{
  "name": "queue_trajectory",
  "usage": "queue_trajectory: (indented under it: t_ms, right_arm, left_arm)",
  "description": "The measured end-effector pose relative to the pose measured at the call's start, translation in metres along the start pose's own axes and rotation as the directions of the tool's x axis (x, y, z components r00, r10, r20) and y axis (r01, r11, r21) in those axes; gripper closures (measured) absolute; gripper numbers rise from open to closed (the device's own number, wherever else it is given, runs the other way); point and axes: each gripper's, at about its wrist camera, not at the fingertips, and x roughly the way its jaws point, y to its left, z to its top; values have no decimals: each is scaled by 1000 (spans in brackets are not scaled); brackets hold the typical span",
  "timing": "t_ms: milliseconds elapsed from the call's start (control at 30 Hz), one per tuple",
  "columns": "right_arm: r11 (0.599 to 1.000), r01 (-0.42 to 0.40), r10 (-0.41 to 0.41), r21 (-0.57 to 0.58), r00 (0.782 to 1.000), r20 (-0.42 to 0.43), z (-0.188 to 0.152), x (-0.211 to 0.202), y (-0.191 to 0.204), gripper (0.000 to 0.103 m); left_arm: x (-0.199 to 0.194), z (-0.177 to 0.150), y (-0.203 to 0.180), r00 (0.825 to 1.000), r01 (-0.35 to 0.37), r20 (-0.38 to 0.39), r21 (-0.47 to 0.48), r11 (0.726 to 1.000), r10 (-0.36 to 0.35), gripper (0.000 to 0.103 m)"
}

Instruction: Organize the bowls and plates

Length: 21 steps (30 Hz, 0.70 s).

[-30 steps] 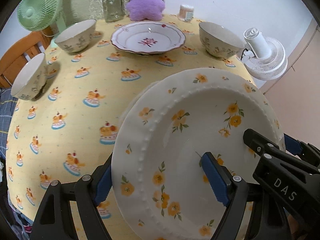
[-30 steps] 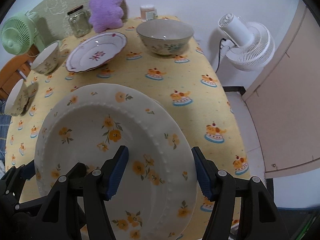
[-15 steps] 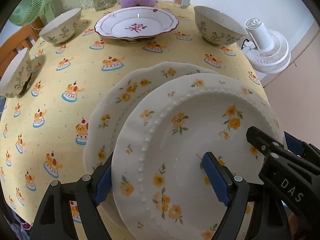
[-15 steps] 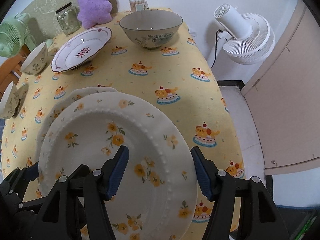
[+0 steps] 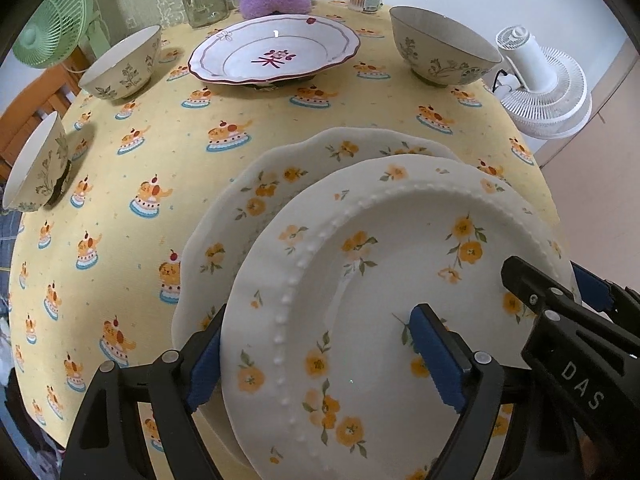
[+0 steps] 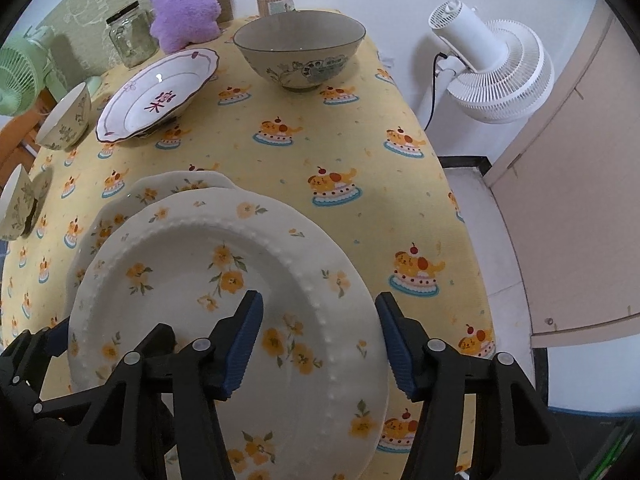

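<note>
Straddling the rim of the beaded floral plate (image 5: 400,280), the left gripper (image 5: 320,356) has one blue pad outside the near-left edge and one over the well; jaws opening, contact not clear. Right gripper (image 6: 320,336) brackets the opposite rim, jaws closing, pads apparently off the ceramic. Plate is round, no long axis, face up, roughly level, lying over the scalloped floral plate (image 5: 256,200), offset toward the table's (image 5: 120,220) near right edge. Red-patterned plate (image 5: 276,52) and three bowls sit farther back.
</note>
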Motion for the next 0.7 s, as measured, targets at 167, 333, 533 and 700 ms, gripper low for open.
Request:
queue_trajectory:
  t_ms: [167, 333, 533, 700]
  right_arm:
    - [1000, -9, 9, 8, 1000, 0, 0, 1, -3, 49]
    - [1000, -7, 7, -19, 1000, 14, 1, -2, -2, 56]
    - [999, -6, 8, -50, 999, 34, 1, -7, -1, 61]
    - [997, -10, 13, -74, 999, 40, 2, -7, 3, 63]
  left_arm:
    - [1, 2, -2, 1000, -20, -6, -3, 1000, 20, 14]
    - [0, 1, -5, 997, -66, -25, 12, 998, 66, 14]
    - [-2, -1, -4, 996, -78, -34, 6, 997, 78, 13]
    - [-5, -3, -7, 990, -139, -20, 19, 990, 140, 14]
